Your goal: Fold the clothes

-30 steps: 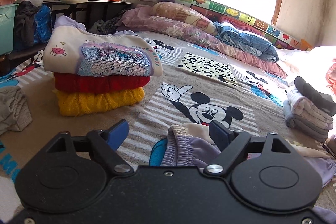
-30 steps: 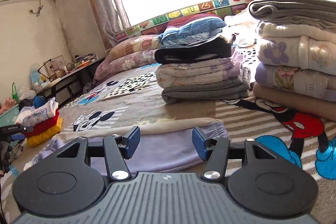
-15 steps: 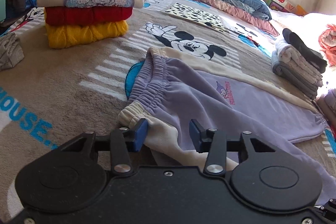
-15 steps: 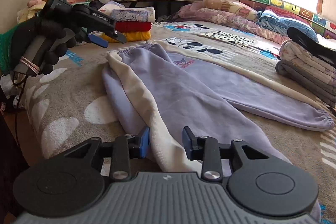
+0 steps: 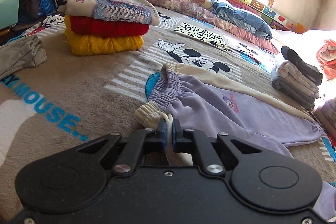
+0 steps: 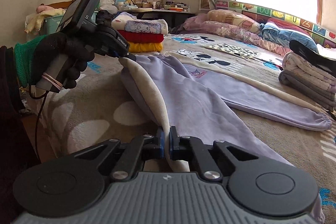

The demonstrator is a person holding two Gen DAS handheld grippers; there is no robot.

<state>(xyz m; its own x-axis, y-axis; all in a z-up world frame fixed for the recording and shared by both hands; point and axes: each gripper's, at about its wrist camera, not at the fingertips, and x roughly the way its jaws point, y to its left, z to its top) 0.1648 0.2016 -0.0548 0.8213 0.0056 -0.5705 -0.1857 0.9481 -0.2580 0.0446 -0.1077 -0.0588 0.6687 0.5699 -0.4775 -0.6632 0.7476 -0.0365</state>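
A pair of lilac sweatpants (image 5: 220,106) with cream side stripes lies spread on the Mickey Mouse blanket (image 5: 84,85). It also shows in the right wrist view (image 6: 189,93). My left gripper (image 5: 168,129) is shut on the cream stripe near the waistband. In the right wrist view the left gripper (image 6: 124,55) holds that edge a little above the bed. My right gripper (image 6: 166,138) is shut on the cream stripe lower down the near leg. The far leg lies flat toward the right.
A folded stack of yellow, red and white tops (image 5: 107,24) sits at the back left. A folded pile (image 5: 294,81) sits at the right, a grey garment (image 5: 19,56) at the left edge. Pillows (image 5: 210,7) line the window wall. A cluttered desk (image 6: 155,8) stands behind.
Both grippers came down to the sweatpants and closed on the cream stripe of the near leg: left at the waistband, right further down. The pinched edge is lifted slightly.
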